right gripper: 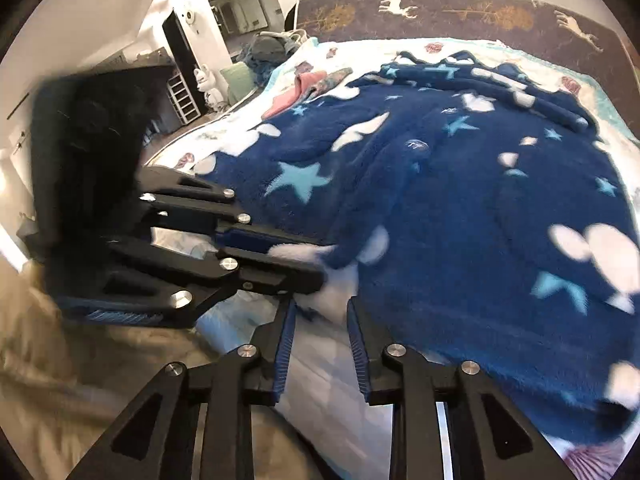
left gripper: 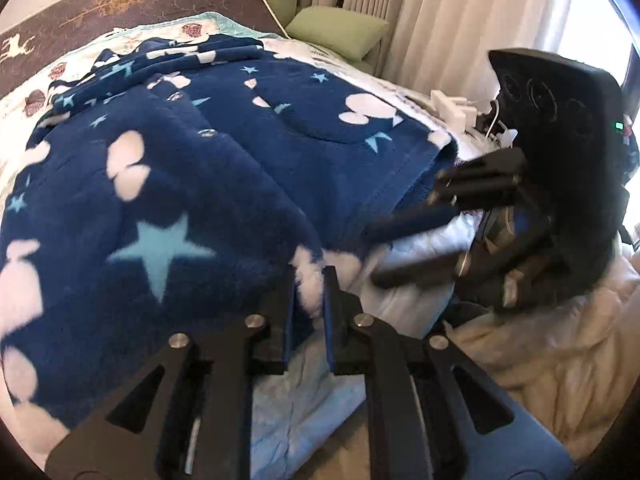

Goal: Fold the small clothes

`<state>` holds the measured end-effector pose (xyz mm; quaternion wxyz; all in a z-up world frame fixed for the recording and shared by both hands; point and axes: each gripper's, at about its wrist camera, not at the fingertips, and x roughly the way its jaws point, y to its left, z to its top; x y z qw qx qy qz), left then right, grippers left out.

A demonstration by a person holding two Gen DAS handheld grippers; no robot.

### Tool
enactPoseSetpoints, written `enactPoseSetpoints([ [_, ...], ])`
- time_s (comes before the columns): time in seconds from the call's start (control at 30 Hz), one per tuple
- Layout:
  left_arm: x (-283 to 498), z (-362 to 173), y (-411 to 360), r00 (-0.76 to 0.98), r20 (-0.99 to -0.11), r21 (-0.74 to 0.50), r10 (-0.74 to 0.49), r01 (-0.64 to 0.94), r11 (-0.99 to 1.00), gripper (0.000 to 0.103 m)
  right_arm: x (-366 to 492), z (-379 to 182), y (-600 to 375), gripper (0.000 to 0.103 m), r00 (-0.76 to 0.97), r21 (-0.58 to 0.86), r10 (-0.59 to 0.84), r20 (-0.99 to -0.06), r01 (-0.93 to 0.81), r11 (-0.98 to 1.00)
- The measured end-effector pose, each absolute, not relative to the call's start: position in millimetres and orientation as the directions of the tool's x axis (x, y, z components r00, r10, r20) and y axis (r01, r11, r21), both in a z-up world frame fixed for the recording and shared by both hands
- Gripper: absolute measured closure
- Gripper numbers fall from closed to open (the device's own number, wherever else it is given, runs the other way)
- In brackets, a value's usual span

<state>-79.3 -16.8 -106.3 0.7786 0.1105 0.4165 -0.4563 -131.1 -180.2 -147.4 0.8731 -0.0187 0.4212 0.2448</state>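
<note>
Jaws of left gripper (left gripper: 309, 280) pinch the blue fleece garment's (left gripper: 168, 184) hem; right gripper's (right gripper: 320, 308) are parted beside it

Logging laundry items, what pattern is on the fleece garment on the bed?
Navy fleece garment with light-blue stars and white blotchy shapes; clearest in the right wrist view.

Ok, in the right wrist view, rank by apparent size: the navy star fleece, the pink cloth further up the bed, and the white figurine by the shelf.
1. Navy star fleece, by far the largest.
2. Pink cloth.
3. White figurine.
The last two look similar and lie far from the camera, so their order is unsure.
</note>
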Motion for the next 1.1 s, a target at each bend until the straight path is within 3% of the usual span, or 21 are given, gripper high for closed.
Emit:
enactPoseSetpoints([
  [0.1,-83.7,-91.0,-1.1,0.242,-0.731,-0.218,-0.638,0.803,0.554,0.088,-136.0,-131.6,-204.6,0.075,0.583,0.151,0.357,-0.73,-0.371,0.916],
  [0.17,-86.6,-75.6,13.6,0.256,-0.686,-0.239,-0.681,0.805,0.544,0.079,-132.5,-116.3,-218.5,0.075,0.631,0.182,0.354,-0.69,-0.323,0.929],
  [0.23,-84.9,-58.3,31.5,0.297,-0.621,-0.268,-0.725,0.789,0.552,0.057,-126.3,-102.8,-221.3,0.075,0.669,0.214,0.373,-0.643,-0.311,0.926],
  [0.33,-78.9,-53.7,44.9,0.328,-0.582,-0.304,-0.744,0.761,0.574,0.054,-106.8,-90.7,-206.5,0.075,0.686,0.225,0.398,-0.609,-0.331,0.916],
  [0.43,-71.1,-68.5,41.6,0.354,-0.644,-0.278,-0.679,0.718,0.638,0.054,-78.8,-93.8,-177.4,0.075,0.64,0.275,0.489,-0.592,-0.41,0.87],
  [0.53,-67.6,-84.7,43.7,0.402,-0.706,-0.198,-0.583,0.679,0.707,0.054,-59.0,-119.1,-153.9,0.075,0.538,0.329,0.547,-0.642,-0.451,0.83],
  [0.63,-58.6,-93.9,64.4,0.458,-0.735,-0.161,-0.5,0.599,0.785,0.052,-58.8,-151.7,-145.1,0.077,0.501,0.217,0.433,-0.749,-0.432,0.875],
  [0.77,-42.6,-94.7,107.3,0.495,-0.722,-0.238,-0.484,0.479,0.845,0.05,-75.5,-145.1,-166.5,0.075,0.52,0.256,0.458,-0.721,-0.414,0.874],
  [0.83,-38.5,-89.9,128.5,0.537,-0.699,-0.258,-0.472,0.425,0.868,0.038,-88.1,-129.6,-184.3,0.075,0.57,0.238,0.429,-0.701,-0.38,0.894],
  [0.9,-38.4,-86.4,137.6,0.589,-0.692,-0.209,-0.418,0.391,0.896,0.033,-101.9,-113.2,-210.9,0.072,0.638,0.202,0.375,-0.673,-0.329,0.923],
  [0.97,-36.6,-86.9,142.4,0.616,-0.699,-0.15,-0.362,0.368,0.918,0.033,-111.7,-103.9,-245.8,0.062,0.7,0.158,0.268,-0.662,-0.219,0.963],
  [1.1,-28.9,-98.1,141.9,0.632,-0.726,-0.033,-0.269,0.359,0.933,0.033,-122.3,-107.7,-309.1,0.06,0.715,0.088,0.038,-0.698,0.034,0.996],
])
